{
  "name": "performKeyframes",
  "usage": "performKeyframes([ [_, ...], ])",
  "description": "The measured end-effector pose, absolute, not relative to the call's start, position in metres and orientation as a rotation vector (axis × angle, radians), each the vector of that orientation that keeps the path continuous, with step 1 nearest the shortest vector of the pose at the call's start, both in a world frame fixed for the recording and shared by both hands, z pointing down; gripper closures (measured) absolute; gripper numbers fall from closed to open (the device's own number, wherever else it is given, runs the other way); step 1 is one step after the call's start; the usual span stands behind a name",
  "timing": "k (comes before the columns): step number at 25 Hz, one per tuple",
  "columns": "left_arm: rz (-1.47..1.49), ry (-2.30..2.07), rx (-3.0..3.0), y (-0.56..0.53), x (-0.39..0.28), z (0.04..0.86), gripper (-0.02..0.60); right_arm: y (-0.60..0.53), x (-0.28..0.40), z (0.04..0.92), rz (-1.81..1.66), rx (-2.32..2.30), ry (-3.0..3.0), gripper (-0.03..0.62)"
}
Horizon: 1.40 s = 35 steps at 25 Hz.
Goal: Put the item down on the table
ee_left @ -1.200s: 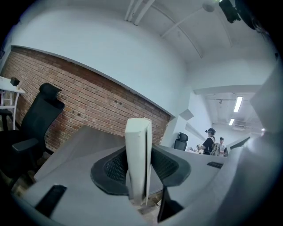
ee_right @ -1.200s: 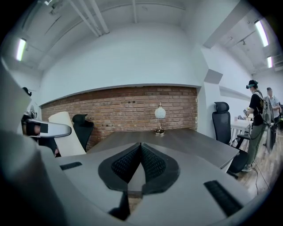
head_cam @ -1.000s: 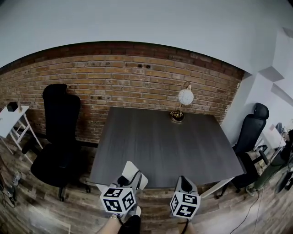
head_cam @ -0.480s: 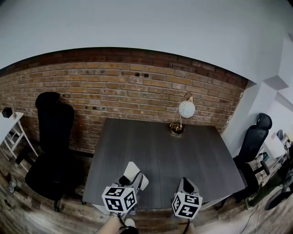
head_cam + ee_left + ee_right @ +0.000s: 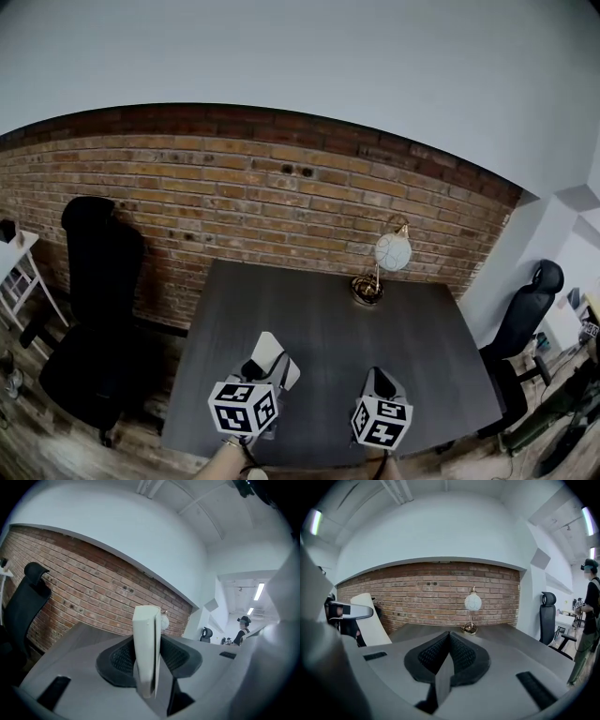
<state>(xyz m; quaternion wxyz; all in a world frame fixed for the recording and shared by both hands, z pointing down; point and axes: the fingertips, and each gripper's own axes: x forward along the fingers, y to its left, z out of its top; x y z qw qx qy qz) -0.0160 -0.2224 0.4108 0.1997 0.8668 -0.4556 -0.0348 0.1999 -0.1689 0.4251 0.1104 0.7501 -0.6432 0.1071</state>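
Jaws of our left gripper [image 5: 147,660] clamp the white flat item [image 5: 146,639] upright above the near edge of the table [image 5: 319,309], not yet set down. Our right gripper [image 5: 449,656] is closed on nothing, probably because one gripper suffices for this item.

Table [image 5: 319,314]: was dark grey, wood-grained
Brick wall [image 5: 234,192]: was red-brown
Lamp [image 5: 392,251]: had white globe, brass base
Office chair [image 5: 94,281]: was black
Flat item [image 5: 145,644]: was cream-white

lamp [image 5: 393,251] on table [image 5: 319,328], chair [image 5: 94,291] at left
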Motion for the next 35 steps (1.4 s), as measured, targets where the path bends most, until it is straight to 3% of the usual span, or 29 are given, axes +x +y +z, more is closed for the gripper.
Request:
performKeyframes([
  [10,-0.076,-1.259,2.366,-0.282,-0.013,0.434,0.417,-0.228,0.198,0.438,0.326,2.169,-1.873,0.562],
  [35,0.124,-1.321,2.245,-0.286,0.026,0.494,0.417,-0.261,0.241,0.502,0.49,2.028,-1.905,0.562],
])
